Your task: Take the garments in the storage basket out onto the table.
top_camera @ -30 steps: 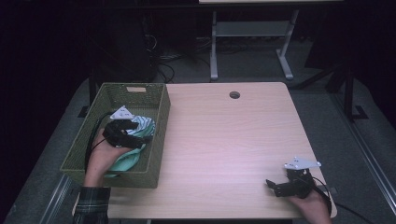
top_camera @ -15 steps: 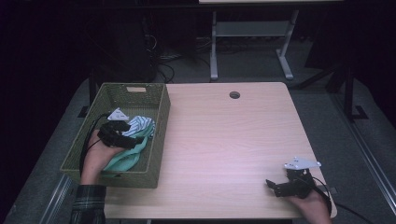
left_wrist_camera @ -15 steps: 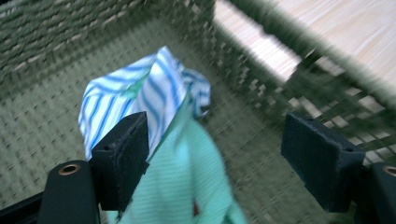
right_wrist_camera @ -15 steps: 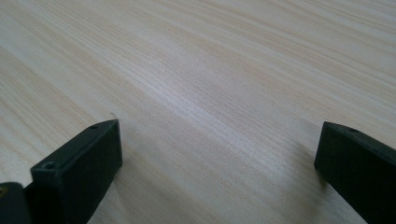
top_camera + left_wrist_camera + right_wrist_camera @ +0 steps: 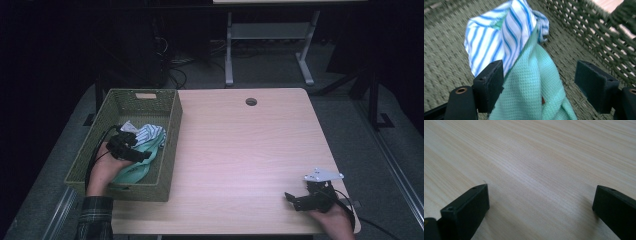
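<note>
Dark floor and cables ring a pale wooden table (image 5: 240, 150), with a green woven basket (image 5: 150, 102) at its left edge. Inside that basket the left gripper (image 5: 539, 82) hangs with its jaws spread wide, a mint waffle-weave cloth (image 5: 531, 85) rising between them — the left pad touches the fabric, the right pad stands clear of it. A blue-striped white cloth (image 5: 494, 42) is bunched against the mint one's upper end, just beyond the jaws.

Picking up the cloth looks like the step in hand. To do it well, the jaws should close on the thick central ridge of mint fabric, low enough to catch several layers, and lift straight up clear of the basket wall beside it.

At the table's near right corner the right gripper (image 5: 310, 200) rests low over bare wood — jaws wide apart, nothing between them.
</note>
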The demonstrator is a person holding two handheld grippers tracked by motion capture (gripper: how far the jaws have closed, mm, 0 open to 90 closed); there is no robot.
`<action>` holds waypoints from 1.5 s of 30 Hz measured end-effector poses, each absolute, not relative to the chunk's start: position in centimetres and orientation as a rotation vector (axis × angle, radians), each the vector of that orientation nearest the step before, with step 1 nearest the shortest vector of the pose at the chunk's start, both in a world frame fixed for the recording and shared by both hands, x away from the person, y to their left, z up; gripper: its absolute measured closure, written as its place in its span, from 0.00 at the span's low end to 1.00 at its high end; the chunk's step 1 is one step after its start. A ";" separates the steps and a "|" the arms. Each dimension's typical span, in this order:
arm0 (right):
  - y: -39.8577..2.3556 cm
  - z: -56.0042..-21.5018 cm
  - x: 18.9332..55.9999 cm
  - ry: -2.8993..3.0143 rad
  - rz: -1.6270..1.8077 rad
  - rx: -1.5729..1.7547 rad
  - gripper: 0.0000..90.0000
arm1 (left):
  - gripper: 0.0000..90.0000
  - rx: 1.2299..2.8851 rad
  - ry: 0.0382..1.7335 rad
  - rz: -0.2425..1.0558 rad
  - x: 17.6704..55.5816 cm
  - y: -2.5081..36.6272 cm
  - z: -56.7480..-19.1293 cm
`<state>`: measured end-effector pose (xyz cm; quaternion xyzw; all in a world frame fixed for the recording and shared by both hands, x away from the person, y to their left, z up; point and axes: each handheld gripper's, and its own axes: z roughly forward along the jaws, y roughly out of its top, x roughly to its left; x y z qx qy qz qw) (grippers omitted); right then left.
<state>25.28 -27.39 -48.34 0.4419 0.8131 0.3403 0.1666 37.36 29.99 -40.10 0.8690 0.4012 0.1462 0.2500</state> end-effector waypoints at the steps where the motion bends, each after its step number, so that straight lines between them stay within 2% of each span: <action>1: -27.4 -48.3 25.3 2.314 0.969 1.257 0.00 | 0.25 2.388 1.095 0.389 37.5 30.0 -40.3; 22: -27.4 -48.3 25.3 2.314 0.969 1.257 0.00 | 0.25 2.639 1.160 0.260 38.2 28.6 -43.3; 29: -27.4 -48.3 25.3 2.314 0.969 1.258 0.00 | 0.30 2.646 1.194 0.235 38.3 28.7 -43.5; 31: -27.4 -48.3 25.3 2.314 0.970 1.258 0.00 | 0.37 2.632 1.210 0.223 38.4 28.8 -43.4; 33: -27.4 -48.3 25.3 2.314 0.969 1.258 0.00 | 0.39 2.620 1.226 0.224 38.5 29.0 -43.3; 35: -27.4 -48.3 25.3 2.314 0.970 1.258 0.00 | 0.53 2.585 1.257 0.204 38.5 29.2 -43.0; 38: -27.4 -48.3 25.3 2.314 0.970 1.258 0.00 | 0.62 2.565 1.274 0.176 38.6 29.4 -42.9; 41: -27.4 -48.3 25.3 2.314 0.970 1.258 0.00 | 0.79 2.550 1.308 0.183 38.6 29.8 -42.6; 43: -27.4 -48.3 25.3 2.314 0.969 1.258 0.00 | 0.85 2.532 1.323 0.166 38.6 29.9 -42.5; 45: -27.4 -48.3 25.3 2.314 0.969 1.257 0.00 | 0.86 2.520 1.331 0.168 38.6 30.0 -42.3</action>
